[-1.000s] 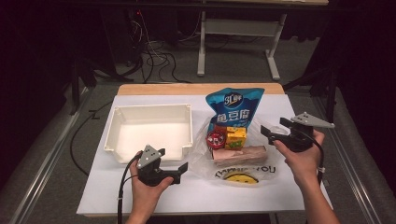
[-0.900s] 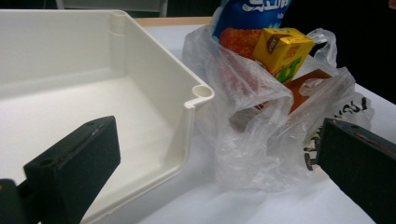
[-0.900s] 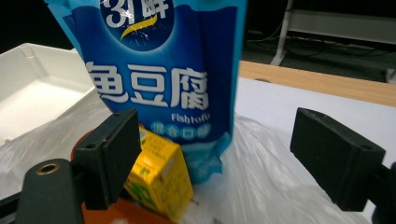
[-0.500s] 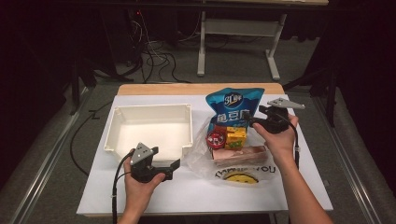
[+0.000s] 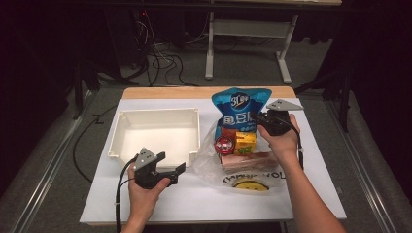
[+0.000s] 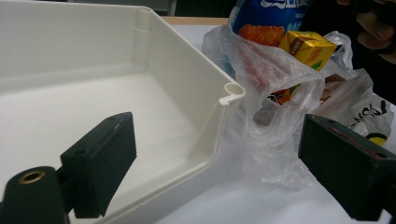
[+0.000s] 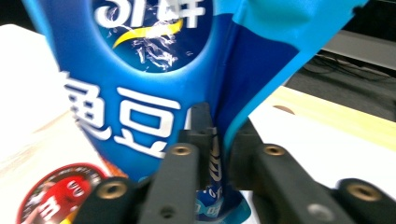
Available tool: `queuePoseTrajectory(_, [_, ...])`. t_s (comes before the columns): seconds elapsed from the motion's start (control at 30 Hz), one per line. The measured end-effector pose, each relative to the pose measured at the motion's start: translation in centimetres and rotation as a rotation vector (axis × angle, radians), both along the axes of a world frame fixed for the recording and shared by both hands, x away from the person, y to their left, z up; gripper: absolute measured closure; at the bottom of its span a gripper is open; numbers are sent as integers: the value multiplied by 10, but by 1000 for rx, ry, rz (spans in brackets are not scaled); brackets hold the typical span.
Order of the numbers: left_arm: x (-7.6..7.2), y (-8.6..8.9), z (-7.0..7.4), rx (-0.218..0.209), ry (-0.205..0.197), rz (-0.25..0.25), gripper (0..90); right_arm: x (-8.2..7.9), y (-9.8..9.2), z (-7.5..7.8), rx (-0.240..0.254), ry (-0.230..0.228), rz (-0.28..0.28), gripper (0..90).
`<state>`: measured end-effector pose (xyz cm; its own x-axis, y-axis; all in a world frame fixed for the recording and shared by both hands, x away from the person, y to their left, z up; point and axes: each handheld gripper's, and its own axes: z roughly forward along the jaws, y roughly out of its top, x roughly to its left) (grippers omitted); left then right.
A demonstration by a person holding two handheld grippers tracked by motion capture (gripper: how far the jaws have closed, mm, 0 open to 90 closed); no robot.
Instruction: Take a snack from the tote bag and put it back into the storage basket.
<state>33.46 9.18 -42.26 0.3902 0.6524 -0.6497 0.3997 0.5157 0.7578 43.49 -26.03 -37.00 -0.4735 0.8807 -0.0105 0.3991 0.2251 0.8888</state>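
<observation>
A blue snack bag [image 5: 239, 108] stands upright in an open clear plastic bag [image 5: 210, 162] right of the table's middle. My right gripper [image 5: 258, 119] has just been closing and is shut on the snack bag's right edge; in the right gripper view that gripper [image 7: 222, 140] has the blue foil [image 7: 140, 70] pinched between its black jaws. My left gripper [image 5: 171, 162] is at the front, by the near right corner of the white tray [image 5: 158, 112]. That left gripper [image 6: 219, 158] is open, its jaws have just been closing a little, and nothing is gripped between them.
The plastic bag also holds a yellow juice box [image 5: 245, 141], a red round packet [image 5: 224, 144] and a pinkish flat pack [image 5: 248, 158]. The tray [image 6: 187, 88] is empty. All of it lies on a white table top [image 5: 209, 199] with dark floor and cables behind.
My right gripper moved left from beside the plastic bag to the blue snack bag and shut on its edge. The left hand has barely shifted.
</observation>
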Motion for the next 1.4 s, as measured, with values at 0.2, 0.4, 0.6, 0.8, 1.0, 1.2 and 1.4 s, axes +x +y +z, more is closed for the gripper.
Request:
queuePoseTrajectory(0.2, [0, -1, 0, 1, 0, 2, 147, -9, 3, 2, 28, -11, 53, 900])
queuePoseTrajectory(0.4, [-1, -2, 0, 3, -2, 2, 149, -15, 3, 13, 65, -32, 66, 900])
queuePoseTrajectory(0.6, [-1, -6, 2, 38, -23, 9, 150, -21, -1, 24, 118, -50, 47, 900])
queuePoseTrajectory(0.8, [0, -9, 10, 39, -42, 15, 151, -28, 2, 42, 130, -85, 50, 900])
queuePoseTrajectory(1.0, [7, -12, 22, 22, -67, 15, 155, -32, 2, 55, 151, -105, 51, 900])
queuePoseTrajectory(1.2, [21, -19, 44, 4, -112, 17, 179, -33, 5, 67, 166, -114, 62, 900])
queuePoseTrajectory(1.4, [36, -31, 68, 19, -165, 26, 224, -32, 16, 76, 186, -123, 78, 900])
